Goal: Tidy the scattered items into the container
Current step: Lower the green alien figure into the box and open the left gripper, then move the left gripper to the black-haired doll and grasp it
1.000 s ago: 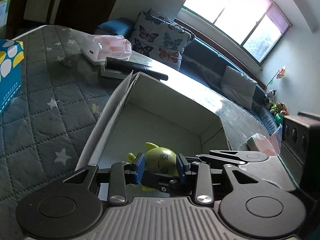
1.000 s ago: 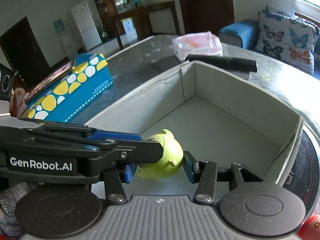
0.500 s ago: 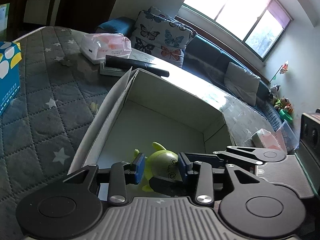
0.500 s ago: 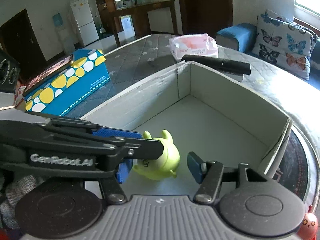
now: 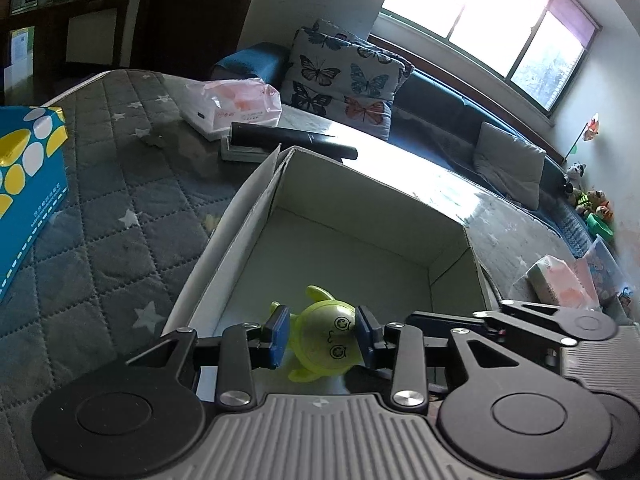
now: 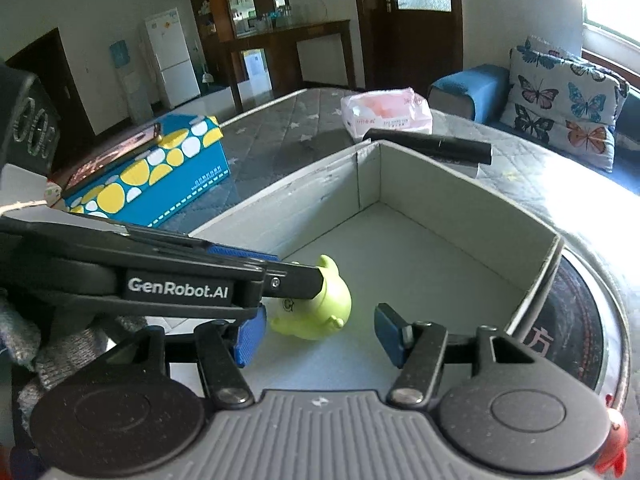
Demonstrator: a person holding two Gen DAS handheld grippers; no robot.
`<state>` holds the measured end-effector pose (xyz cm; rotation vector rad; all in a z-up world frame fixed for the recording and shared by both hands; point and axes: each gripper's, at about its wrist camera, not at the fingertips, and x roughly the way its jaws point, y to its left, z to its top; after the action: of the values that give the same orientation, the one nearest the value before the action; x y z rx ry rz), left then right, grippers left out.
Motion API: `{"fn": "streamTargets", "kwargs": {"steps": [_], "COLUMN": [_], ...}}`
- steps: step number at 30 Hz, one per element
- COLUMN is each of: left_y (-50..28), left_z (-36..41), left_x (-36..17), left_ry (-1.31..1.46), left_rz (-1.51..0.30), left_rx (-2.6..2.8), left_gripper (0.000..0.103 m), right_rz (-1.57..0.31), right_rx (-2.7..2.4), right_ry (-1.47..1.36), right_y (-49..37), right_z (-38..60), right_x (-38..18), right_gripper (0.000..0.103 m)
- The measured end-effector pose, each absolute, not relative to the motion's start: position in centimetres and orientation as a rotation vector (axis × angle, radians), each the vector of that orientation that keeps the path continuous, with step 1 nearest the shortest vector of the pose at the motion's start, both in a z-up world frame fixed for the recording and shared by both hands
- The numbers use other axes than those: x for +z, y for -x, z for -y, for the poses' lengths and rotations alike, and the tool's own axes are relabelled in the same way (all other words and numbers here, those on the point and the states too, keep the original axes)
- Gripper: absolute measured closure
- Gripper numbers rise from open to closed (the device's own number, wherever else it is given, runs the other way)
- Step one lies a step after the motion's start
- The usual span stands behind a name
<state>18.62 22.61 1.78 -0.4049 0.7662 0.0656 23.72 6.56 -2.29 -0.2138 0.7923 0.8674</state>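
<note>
A green alien toy lies on the floor of the open white cardboard box, near its front corner. My left gripper sits over the toy with its blue pads either side of it, a thin gap on each side, so it looks open. In the right wrist view the toy lies in the box. My right gripper is open and empty, just in front of the toy. The left gripper's arm crosses that view above the toy.
A blue box with yellow spots lies left of the box. A pink tissue pack and a black tube lie behind it. Another tissue pack lies at right. A round black disc sits beside the box's right wall.
My left gripper's jaws have spread slightly off the green toy, which now rests on the box floor. My right gripper has drawn back and opened wider.
</note>
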Motion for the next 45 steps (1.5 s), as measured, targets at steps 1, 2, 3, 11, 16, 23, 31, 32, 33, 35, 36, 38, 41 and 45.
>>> {"fn": "streamTargets", "kwargs": {"steps": [1, 2, 3, 11, 16, 23, 31, 32, 33, 35, 36, 38, 41, 45], "left_y": [-18.6, -18.6, -18.5, -17.4, -16.2, -14.1, -11.9, -11.7, -11.4, -11.0, -10.8, -10.5, -10.1, -10.1], "left_z": [-22.7, -22.7, -22.7, -21.7, -20.4, -17.7, -14.1, -13.7, -13.3, -12.4, -11.9, -11.0, -9.8, -8.1], "left_x": [1.8, 1.8, 1.9, 2.9, 3.7, 5.1, 5.5, 5.5, 5.6, 5.7, 5.7, 5.7, 5.7, 5.3], "left_ry": [0.412, 0.419, 0.424, 0.44, 0.434, 0.415, 0.393, 0.39, 0.386, 0.373, 0.365, 0.352, 0.344, 0.337], "left_rz": [-0.767, -0.768, -0.769, -0.75, -0.733, -0.699, -0.683, -0.681, -0.68, -0.679, -0.679, -0.68, -0.682, -0.702], "left_rx": [0.068, 0.069, 0.07, 0.054, 0.038, -0.012, -0.077, -0.085, -0.093, -0.108, -0.118, -0.138, -0.167, -0.206], "left_gripper": [0.065, 0.065, 0.065, 0.065, 0.065, 0.065, 0.065, 0.065, 0.065, 0.065, 0.065, 0.065, 0.065, 0.065], "right_rz": [-0.781, -0.769, -0.758, -0.709, -0.681, -0.602, -0.55, -0.538, -0.53, -0.517, -0.51, -0.491, -0.467, -0.475], "right_rx": [0.867, 0.868, 0.87, 0.888, 0.883, 0.858, 0.808, 0.798, 0.791, 0.774, 0.766, 0.747, 0.708, 0.66], "right_ry": [0.212, 0.209, 0.203, 0.16, 0.149, 0.146, 0.144, 0.148, 0.151, 0.152, 0.151, 0.155, 0.155, 0.128], "right_y": [-23.5, -23.2, -22.9, -21.1, -19.7, -16.8, -12.9, -12.3, -11.9, -11.0, -10.6, -9.7, -8.5, -7.6], "right_z": [-6.3, -6.1, -5.8, -3.7, -2.4, -0.3, 3.2, 3.6, 4.0, 4.8, 5.3, 6.1, 7.4, 9.5], "right_x": [-2.1, -1.8, -1.6, -0.4, -0.1, 0.6, 0.8, 0.8, 0.8, 0.8, 0.8, 0.8, 0.8, 0.5], "right_gripper": [0.042, 0.042, 0.041, 0.037, 0.036, 0.024, 0.016, 0.016, 0.016, 0.012, 0.01, 0.005, 0.002, 0.0]}}
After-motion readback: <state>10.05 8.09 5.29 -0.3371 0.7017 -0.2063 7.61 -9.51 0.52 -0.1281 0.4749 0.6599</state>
